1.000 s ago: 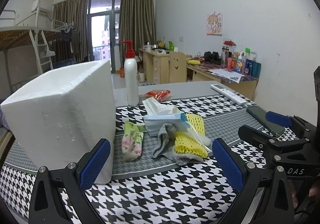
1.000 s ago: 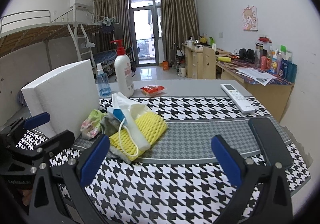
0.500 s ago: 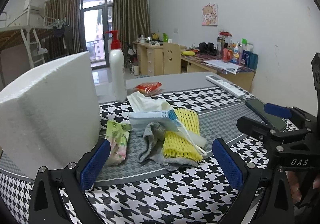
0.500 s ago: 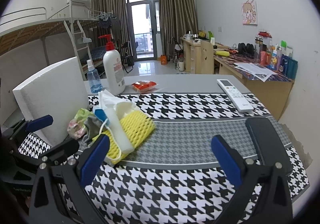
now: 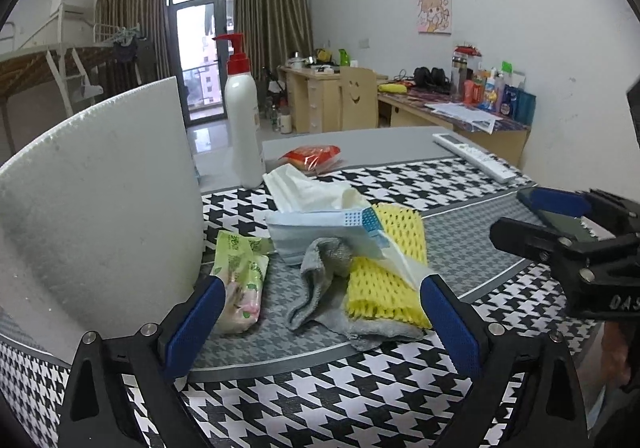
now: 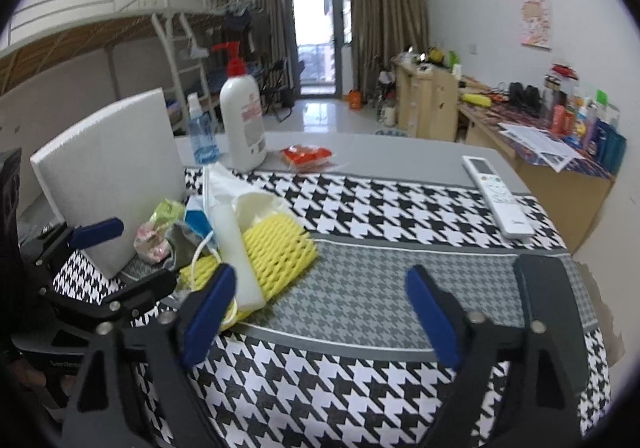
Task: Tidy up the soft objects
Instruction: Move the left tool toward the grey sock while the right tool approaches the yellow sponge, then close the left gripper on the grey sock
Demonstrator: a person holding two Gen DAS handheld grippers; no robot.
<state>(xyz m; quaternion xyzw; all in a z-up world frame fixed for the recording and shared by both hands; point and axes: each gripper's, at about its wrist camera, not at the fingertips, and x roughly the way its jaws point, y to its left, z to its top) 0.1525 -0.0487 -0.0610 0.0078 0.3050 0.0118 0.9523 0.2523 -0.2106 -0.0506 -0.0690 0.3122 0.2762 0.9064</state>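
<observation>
Both grippers have closed in on the pile of soft things [image 5: 344, 248] just beside the foam box [image 5: 100, 216]. The left gripper [image 5: 316, 312] stands spread and empty. The right gripper [image 6: 320, 312] has just been narrowing its jaws (nothing between them), so a first pick looks imminent. The sock [image 5: 320, 288] lies half buried; the box's opening is hidden.
</observation>
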